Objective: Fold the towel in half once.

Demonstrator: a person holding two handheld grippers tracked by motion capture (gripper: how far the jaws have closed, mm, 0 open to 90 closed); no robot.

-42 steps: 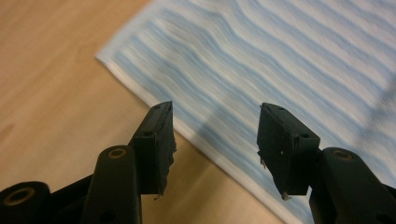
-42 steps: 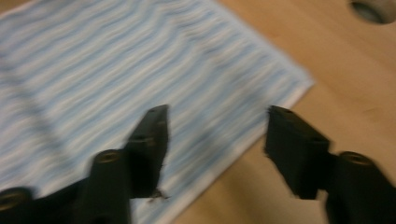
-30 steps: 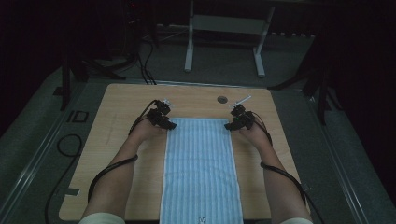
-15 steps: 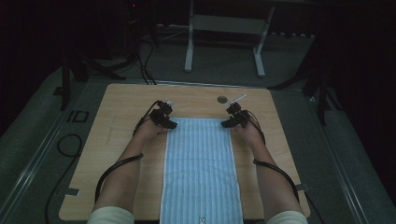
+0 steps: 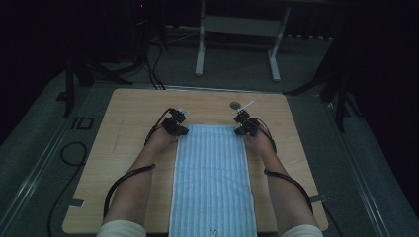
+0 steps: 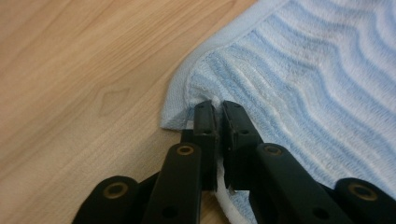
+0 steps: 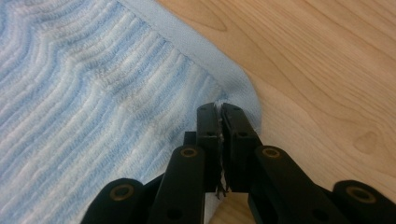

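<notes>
A blue-and-white striped towel lies flat along the middle of the wooden table, reaching to the near edge. My left gripper sits at its far left corner; its jaws have just been closing and now pinch the towel's corner. My right gripper is at the far right corner, where its jaws have also just closed on the towel's hemmed corner. Both forearms rest along the towel's long sides. In each gripper view cloth is squeezed between the black jaws.
A small dark round object lies on the table just beyond the right gripper. Black cables trail from both grippers along the forearms. Beyond the table stands a white metal frame on a grey floor.
Both grippers' jaws have closed onto the towel's far corners. The right gripper has shifted slightly inward and down toward its corner; the left has stayed in place.
</notes>
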